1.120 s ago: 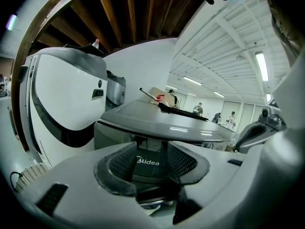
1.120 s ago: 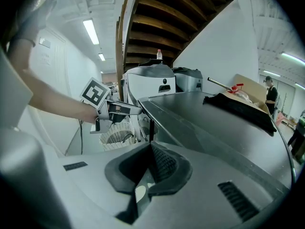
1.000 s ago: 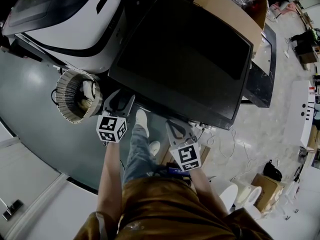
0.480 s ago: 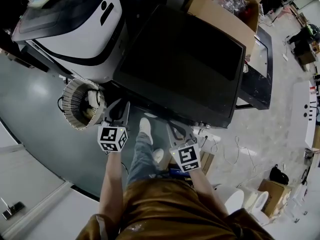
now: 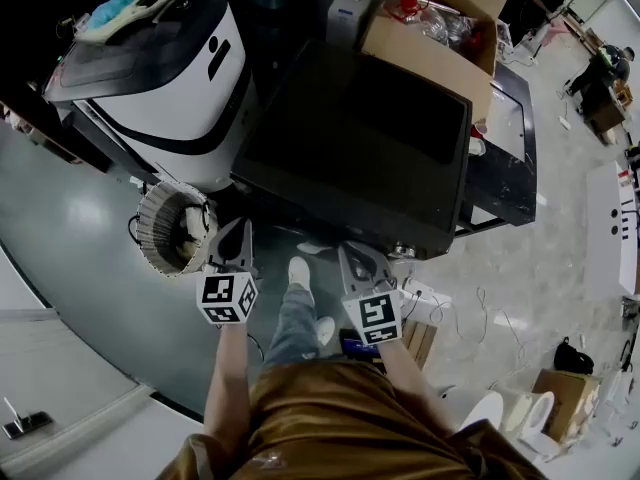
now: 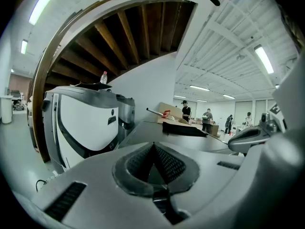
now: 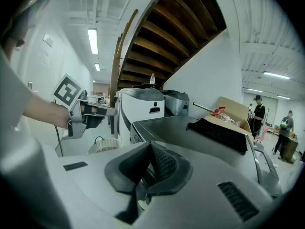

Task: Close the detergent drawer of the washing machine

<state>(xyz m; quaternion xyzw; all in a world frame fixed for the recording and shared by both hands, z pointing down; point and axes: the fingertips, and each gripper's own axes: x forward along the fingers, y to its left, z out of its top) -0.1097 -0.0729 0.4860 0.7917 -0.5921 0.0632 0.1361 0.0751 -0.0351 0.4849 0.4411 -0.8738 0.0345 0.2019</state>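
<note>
The washing machine [image 5: 370, 138] is the dark-topped box in front of me; its front panel and detergent drawer are hidden below the top edge in every view. My left gripper [image 5: 238, 230] hangs in the air off the machine's near left corner. Its jaws have just been closing and the pads [image 6: 164, 162] now meet with nothing between them. My right gripper [image 5: 355, 253] is raised before the machine's front edge, shut and empty, its pads [image 7: 164, 163] touching. Each gripper view looks level across the machine's top [image 7: 190, 128].
A white and black machine [image 5: 150, 68] stands to the left, with a woven basket [image 5: 170, 228] on the floor beside it. A cardboard box [image 5: 430, 28] sits behind the washer, and a black cloth [image 7: 219, 132] lies on its top. Cables [image 5: 450, 303] trail on the floor at the right.
The left gripper's jaws went from spread wide to closed. Both grippers rose, staying in front of the machine's front edge.
</note>
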